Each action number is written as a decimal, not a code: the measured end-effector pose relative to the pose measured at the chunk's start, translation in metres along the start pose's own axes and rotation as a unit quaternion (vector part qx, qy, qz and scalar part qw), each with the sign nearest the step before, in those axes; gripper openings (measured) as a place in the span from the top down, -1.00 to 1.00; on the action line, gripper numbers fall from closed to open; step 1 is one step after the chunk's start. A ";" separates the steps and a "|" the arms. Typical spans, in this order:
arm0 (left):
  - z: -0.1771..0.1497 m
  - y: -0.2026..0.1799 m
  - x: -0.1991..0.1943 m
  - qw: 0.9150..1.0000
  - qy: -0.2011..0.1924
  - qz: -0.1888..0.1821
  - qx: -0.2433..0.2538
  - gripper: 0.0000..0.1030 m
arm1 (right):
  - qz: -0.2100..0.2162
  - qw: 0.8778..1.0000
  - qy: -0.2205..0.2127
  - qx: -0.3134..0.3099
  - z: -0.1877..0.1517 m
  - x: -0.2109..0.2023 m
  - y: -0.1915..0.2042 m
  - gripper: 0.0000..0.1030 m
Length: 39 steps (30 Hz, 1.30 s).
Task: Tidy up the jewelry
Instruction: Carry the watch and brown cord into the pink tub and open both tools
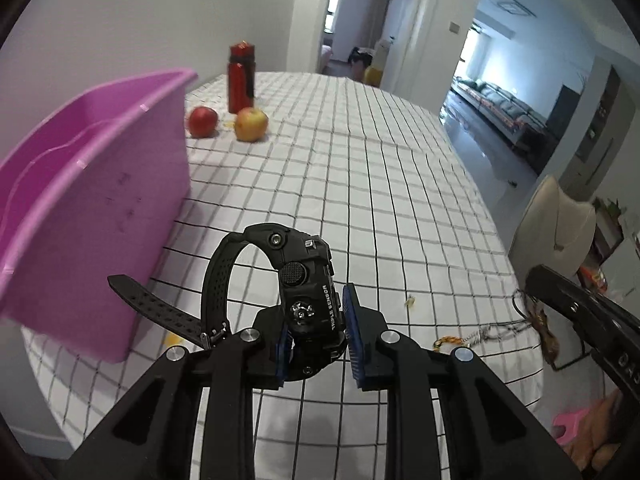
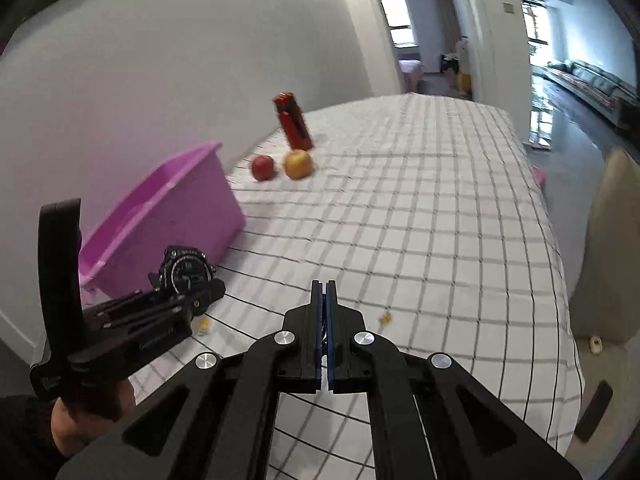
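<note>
The left tool was clamped on a black watch, held above the checked bench just beside a pink bin. The right tool hung pressed together, holding nothing. Beyond the bin stood a red bottle and two apples. A necklace lay right of the watch.

Black gear, pink tub, checked cloth

The watch is black; the left tongs are black with blue pads. White tabletop cloth carries a dark grid; pink bin, red bottle, red apple, yellow-red apple.
</note>
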<state>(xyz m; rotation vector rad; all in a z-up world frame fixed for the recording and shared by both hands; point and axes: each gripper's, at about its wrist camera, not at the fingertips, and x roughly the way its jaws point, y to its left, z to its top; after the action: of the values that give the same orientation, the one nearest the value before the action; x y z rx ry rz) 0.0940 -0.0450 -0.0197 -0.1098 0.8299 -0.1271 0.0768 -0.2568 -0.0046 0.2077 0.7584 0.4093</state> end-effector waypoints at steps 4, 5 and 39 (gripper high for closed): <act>0.009 0.007 -0.033 1.000 -0.015 0.015 -0.021 0.55 | 0.033 0.999 -0.001 -0.026 0.019 -0.003 0.015 0.97; 0.011 0.009 -0.040 0.999 -0.019 0.018 -0.027 0.55 | 0.044 0.998 0.000 -0.033 0.025 -0.003 0.021 0.97; 0.106 0.278 -0.101 0.988 -0.037 0.116 -0.096 0.54 | 0.176 0.975 0.037 -0.130 0.147 0.177 0.315 0.96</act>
<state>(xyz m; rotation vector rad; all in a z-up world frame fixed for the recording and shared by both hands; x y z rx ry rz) 0.1242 0.2501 0.0842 -0.1969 0.7729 0.1769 0.2064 0.0985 0.0928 0.0804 0.7341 0.8510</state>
